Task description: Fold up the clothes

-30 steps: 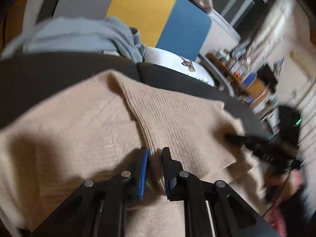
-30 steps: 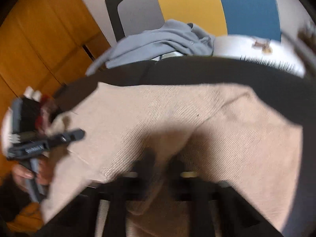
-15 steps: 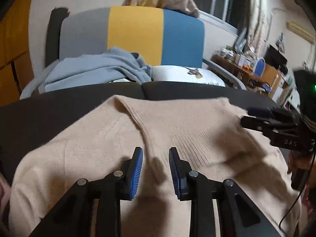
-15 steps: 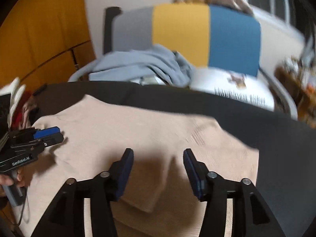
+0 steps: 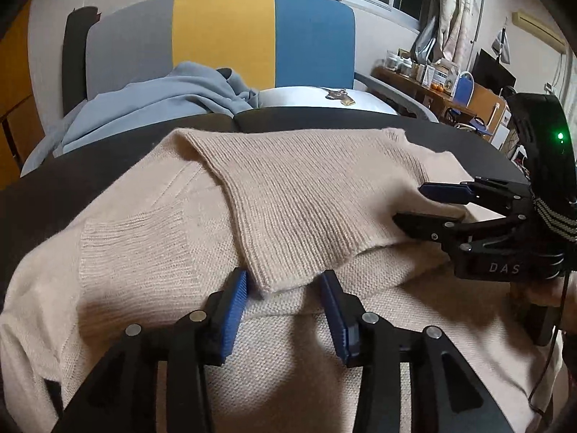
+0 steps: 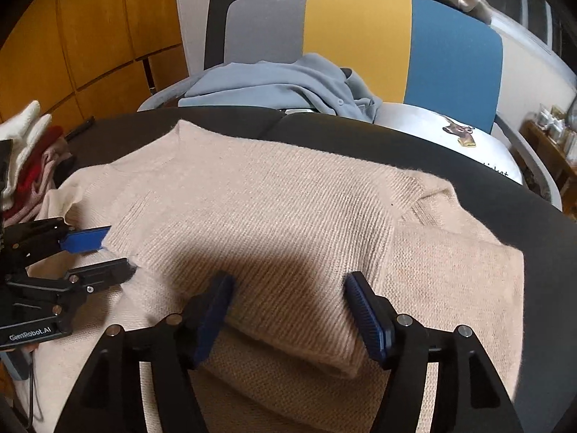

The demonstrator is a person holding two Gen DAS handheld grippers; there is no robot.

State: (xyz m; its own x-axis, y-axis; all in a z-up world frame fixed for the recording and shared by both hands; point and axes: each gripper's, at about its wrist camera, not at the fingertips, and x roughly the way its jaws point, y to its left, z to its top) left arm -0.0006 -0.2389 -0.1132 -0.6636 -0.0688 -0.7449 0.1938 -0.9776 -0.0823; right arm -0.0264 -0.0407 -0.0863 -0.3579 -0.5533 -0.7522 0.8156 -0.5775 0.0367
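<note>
A beige knit sweater [image 5: 295,209] lies spread on a dark surface [image 5: 54,187], with one flap folded over its body; it also shows in the right wrist view [image 6: 274,216]. My left gripper [image 5: 283,305] is open, its blue pads either side of the flap's near corner, holding nothing. It shows at the left in the right wrist view [image 6: 104,252]. My right gripper [image 6: 288,310] is open over the folded edge. It shows at the right in the left wrist view [image 5: 422,204].
A grey-blue garment [image 5: 162,104] and a white printed item [image 5: 324,95] lie beyond the sweater, before a grey, yellow and blue chair back [image 5: 223,36]. Red and white clothes [image 6: 29,151] lie at the left. A cluttered desk [image 5: 450,86] stands at the far right.
Both grippers let go of the sweater flap and opened wide. The flap now lies flat on the sweater. Both grippers have drawn back a little.
</note>
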